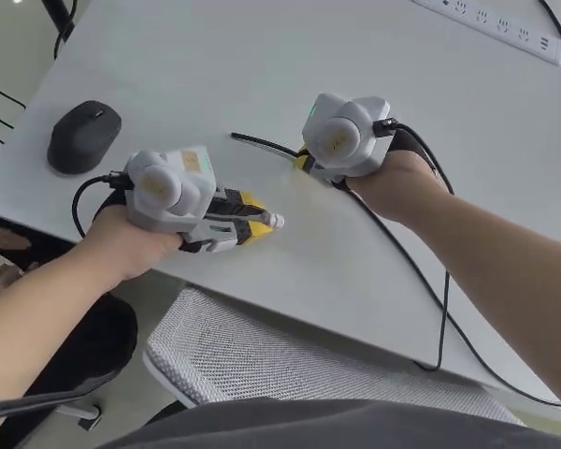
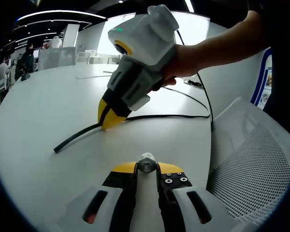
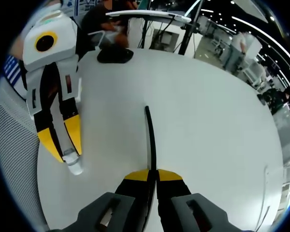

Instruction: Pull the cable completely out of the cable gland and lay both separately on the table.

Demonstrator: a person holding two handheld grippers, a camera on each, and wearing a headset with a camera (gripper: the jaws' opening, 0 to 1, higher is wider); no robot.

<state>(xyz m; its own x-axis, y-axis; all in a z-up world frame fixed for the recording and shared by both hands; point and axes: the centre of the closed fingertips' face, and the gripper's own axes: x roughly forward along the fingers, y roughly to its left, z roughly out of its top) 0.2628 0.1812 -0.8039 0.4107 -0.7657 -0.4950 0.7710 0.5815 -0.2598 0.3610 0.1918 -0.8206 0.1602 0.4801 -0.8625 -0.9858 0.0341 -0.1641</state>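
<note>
Left tongs (image 2: 146,167): We see them clamped shut on the pale cable gland (image 2: 146,161), which pokes out past their yellow tips. They sit to the right of the dark computer mouse (image 1: 84,137) and nearer the person.

Right tongs (image 3: 152,173): These are closed on the black cable (image 3: 150,130), farther right of the mouse than the left pair. A bare hand is wrapped behind each tool.

Cable: Its free end runs out beyond the right tips and lies flat on the white worktop (image 1: 215,56). It points toward the mouse and stops well short of it.

Gland and cable: The two are apart, with a strip of bare worktop between them. We cannot tell whether the gland touches the surface.

Mouse: It rests near the worktop's left edge.

Surroundings: A white power strip (image 1: 491,23) lies at the corner far across from the mouse. A mesh chair (image 1: 243,355) stands below the near edge.
</note>
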